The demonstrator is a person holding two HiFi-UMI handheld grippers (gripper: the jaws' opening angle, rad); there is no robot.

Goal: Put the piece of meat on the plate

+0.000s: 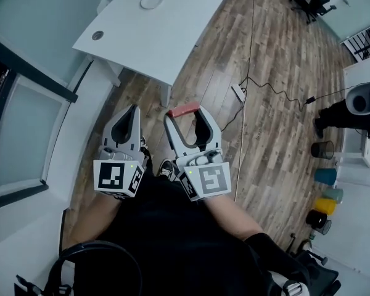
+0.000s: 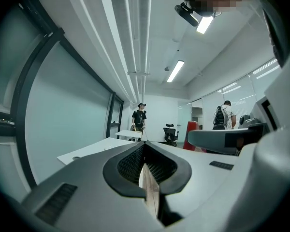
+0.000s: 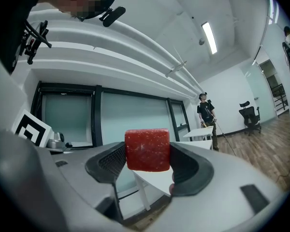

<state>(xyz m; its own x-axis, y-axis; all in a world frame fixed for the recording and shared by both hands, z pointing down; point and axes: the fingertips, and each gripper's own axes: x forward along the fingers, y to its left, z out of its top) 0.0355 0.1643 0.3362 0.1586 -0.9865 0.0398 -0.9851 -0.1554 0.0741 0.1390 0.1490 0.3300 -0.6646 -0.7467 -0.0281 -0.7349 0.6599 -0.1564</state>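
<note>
Meat (image 1: 184,110) pinched by right hand-held gripper (image 1: 186,115) above wood floor (image 1: 277,54); left hand-held gripper (image 1: 134,110) closed.

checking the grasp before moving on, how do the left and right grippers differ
The right gripper holds the meat; the left gripper holds nothing. Right jaws stand apart, left jaws together. Both hang over the floor, short of the table.

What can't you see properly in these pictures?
- The plate: too small in the head view to tell whether anything is on it; neither gripper view shows it.
- The piece of meat: its sides are covered by the jaws in the right gripper view; its back faces away.
- The table: far corner cut off by the head view's top edge.
</note>
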